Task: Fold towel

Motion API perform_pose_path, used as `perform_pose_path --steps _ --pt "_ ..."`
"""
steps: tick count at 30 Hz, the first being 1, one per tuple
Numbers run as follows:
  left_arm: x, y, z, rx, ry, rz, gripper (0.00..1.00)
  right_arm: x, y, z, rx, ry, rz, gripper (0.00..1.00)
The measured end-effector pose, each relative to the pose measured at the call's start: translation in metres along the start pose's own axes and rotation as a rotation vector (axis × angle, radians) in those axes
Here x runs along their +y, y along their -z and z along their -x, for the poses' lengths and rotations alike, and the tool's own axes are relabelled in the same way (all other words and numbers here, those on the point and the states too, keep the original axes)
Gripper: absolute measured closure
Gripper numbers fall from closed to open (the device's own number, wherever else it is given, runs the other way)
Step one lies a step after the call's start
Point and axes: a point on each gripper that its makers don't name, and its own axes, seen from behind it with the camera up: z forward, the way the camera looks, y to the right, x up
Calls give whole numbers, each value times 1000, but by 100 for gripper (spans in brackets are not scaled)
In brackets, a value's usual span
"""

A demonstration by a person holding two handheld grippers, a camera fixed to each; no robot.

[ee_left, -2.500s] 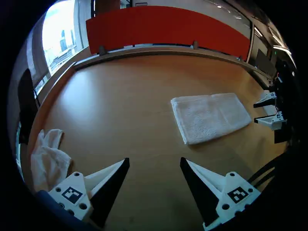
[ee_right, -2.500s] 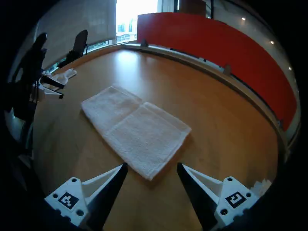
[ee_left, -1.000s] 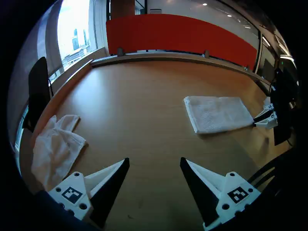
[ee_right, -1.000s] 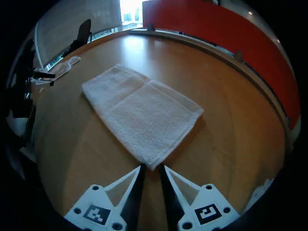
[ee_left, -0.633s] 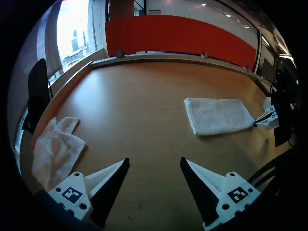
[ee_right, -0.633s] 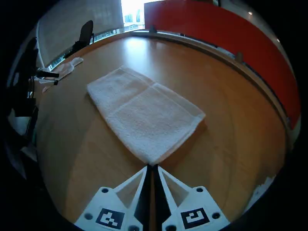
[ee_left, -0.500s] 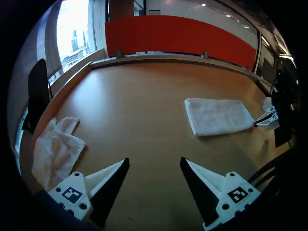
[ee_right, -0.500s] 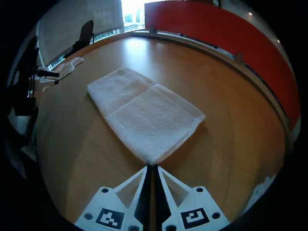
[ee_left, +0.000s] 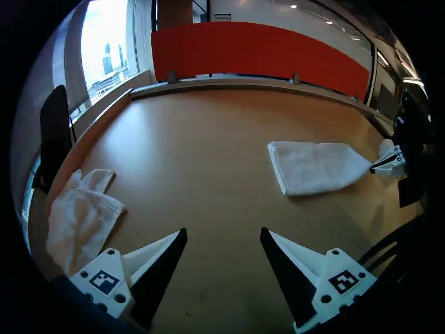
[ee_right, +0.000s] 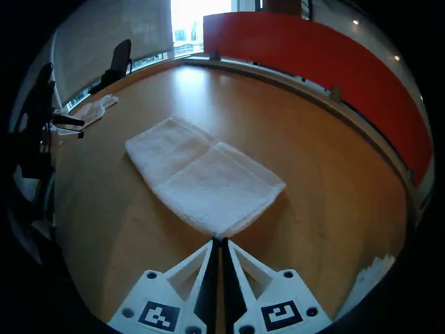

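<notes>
Towel (ee_right: 200, 178) corner, flat half a second ago, is being lifted, clamped in the right gripper (ee_right: 218, 240); a further fold is probably being started. Left gripper (ee_left: 222, 234) jaws are being held apart.

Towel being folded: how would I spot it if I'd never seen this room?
Find the big wooden table before the red screen. Near its middle lies a white towel, folded flat, one corner pinched by the right gripper. The other cloth, at the edge by the window, is crumpled.
</notes>
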Motion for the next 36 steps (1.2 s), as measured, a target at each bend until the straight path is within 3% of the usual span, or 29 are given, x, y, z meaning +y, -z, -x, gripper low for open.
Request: perform_pose_path --steps 11,21,36 --pt "1 2 -2 1 0 4 2 5 23 -26 52 26 26 96" --pt "8 3 -3 -1 1 15 2 5 41 -56 94 89 34 96" --pt "10 6 4 0 3 15 2 6 37 -85 103 167 27 96"
